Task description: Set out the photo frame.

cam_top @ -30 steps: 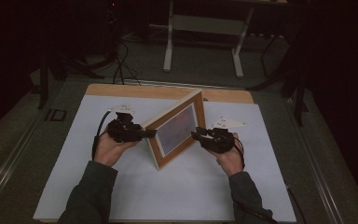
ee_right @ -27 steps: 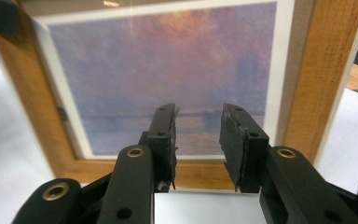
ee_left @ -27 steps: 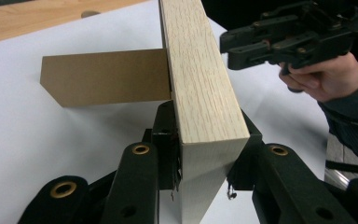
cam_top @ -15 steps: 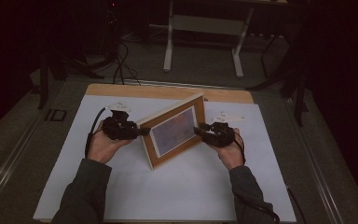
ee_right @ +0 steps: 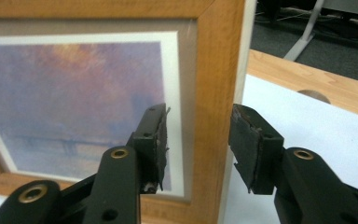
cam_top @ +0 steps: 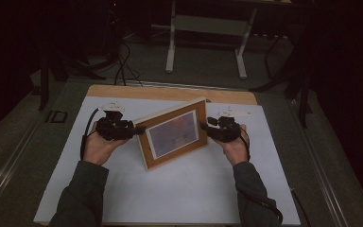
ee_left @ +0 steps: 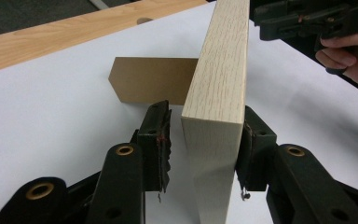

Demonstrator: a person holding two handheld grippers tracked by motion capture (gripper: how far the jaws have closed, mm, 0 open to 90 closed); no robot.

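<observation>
A wooden picture frame (cam_top: pixel 174 134) stands propped on the white sheet (cam_top: pixel 179 189) covering the worktop, leaning on its brown easel back (ee_left: pixel 151 79), at the centre of the high view. The left gripper (cam_top: pixel 139 128) brackets the frame's edge from nine o'clock, the right gripper (cam_top: pixel 202 126) from three o'clock. Both sets of jaws have just been opening: the left pair stands partly open with a gap on one side while the other pad sits against the wood, and the right pair stands clear of both faces. With nothing gripping it, the frame rests on its prop alone; a jaw catching the edge on withdrawal could tip it flat.
</observation>
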